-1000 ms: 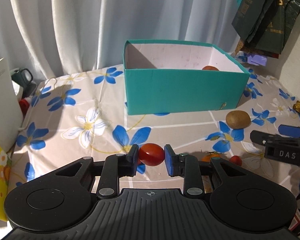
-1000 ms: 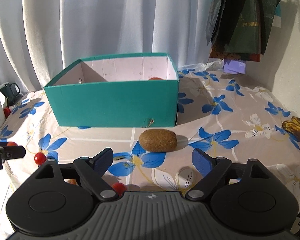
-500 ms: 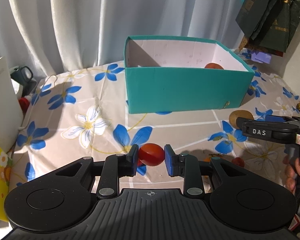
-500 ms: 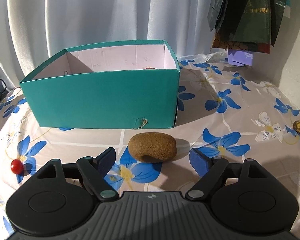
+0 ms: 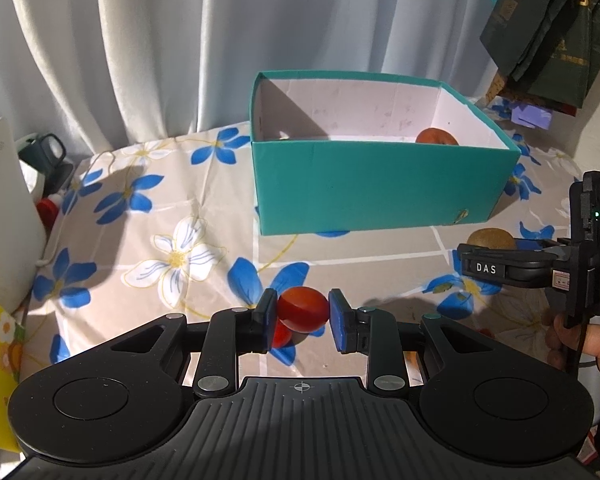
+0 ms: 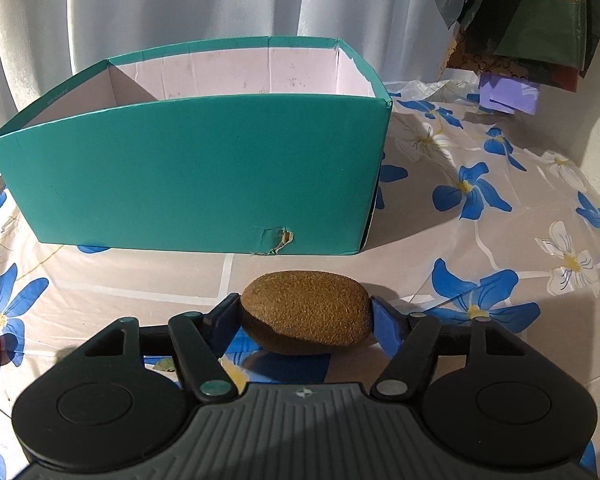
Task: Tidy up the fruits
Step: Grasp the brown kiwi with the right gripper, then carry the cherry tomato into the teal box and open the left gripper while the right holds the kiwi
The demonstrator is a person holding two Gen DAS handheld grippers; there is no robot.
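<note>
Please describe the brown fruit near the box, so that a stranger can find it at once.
Find the teal box on the flowered tablecloth. Just in front of its torn lower edge lies the kiwi, between the fingers of the right hand-held gripper, which have just been closing. It is the only brown, fuzzy fruit; the others are smooth and red.

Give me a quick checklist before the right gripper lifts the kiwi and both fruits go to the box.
1. Kiwi between right gripper fingers: ok; jaws just closing.
2. Pads firmly pressing kiwi: cannot tell.
3. Left gripper shut on tomato: ok.
4. Box open on top: ok.
5. Room in box: ok, one orange fruit at the right end.
6. Kiwi off the cloth: not ok.
</note>
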